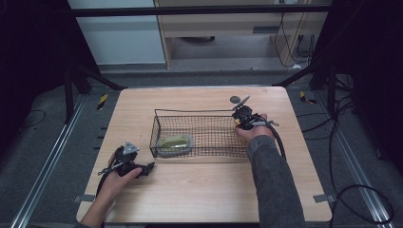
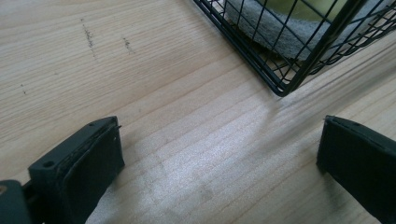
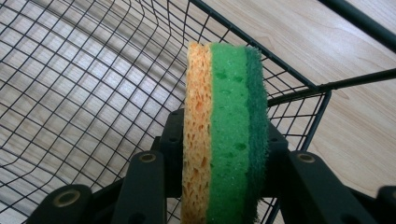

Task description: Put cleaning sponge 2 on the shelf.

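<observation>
**Sponge clamped edge-on at the basket's right end, likely going in**

Right gripper (image 3: pixel 224 186) is squeezed tight on a sponge (image 3: pixel 226 135), jaws pressing its 2 broad faces, so it stands on edge with the narrow side facing the camera. My guess on why: that hold keeps the piece slim enough to pass the rim and drop into the wire basket (image 3: pixel 84 93) without catching the mesh. In the high view the right gripper (image 1: pixel 244 118) sits at the basket's (image 1: pixel 199 113) right end, about at rim level, sponge still in the air, not yet resting on the mesh floor.

Left gripper (image 2: pixel 219 154) is wide open with nothing between the jaws, resting low over bare table (image 2: pixel 140 70) just off the basket's near-left corner (image 2: pixel 280 88). In the high view the left gripper (image 1: pixel 127 161) is parked well clear of the drop zone, so it reads as idle, not bracing the basket.

Sponge look: 3 layers, orange-yellow open-pored foam, a thicker bright green foam, then a thin dark green fibrous scouring pad on the outside. Dry-looking, edges clean, slightly compressed where the jaws bite.

Already in the basket's left end: a yellow-green item on a grey pad (image 1: pixel 175 143); can't tell exactly what it is.
</observation>
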The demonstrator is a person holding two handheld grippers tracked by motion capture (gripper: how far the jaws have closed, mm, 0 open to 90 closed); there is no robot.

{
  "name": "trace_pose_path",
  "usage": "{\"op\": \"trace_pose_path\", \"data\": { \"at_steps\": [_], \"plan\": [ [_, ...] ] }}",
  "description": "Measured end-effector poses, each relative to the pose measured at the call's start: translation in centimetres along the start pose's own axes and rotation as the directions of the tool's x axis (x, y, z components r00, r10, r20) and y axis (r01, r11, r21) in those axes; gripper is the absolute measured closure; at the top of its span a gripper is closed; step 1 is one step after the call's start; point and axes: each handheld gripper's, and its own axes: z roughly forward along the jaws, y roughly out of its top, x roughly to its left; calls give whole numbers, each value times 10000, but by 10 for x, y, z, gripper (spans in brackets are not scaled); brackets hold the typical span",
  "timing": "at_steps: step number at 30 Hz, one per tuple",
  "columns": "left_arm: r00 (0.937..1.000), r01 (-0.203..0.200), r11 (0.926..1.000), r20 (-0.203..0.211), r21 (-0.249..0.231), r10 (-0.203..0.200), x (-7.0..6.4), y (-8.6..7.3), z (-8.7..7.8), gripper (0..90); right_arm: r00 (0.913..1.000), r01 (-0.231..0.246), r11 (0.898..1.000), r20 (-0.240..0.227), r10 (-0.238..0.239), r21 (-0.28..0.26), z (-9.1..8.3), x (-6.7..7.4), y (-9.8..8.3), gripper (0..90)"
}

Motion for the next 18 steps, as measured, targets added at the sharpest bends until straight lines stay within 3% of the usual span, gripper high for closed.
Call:
{"op": "trace_pose_path", "data": {
  "at_steps": [5,18],
  "plan": [
    [10000,2,10000,0,0,-2,0,0,0,0,9999,-39,10000,-113,39,-54,-4,1,0,571],
    [10000,-2,10000,-3,-1,2,0,0,0,0,9996,-59,9992,-268,49,-400,-14,6,6,532]
  ]
}}
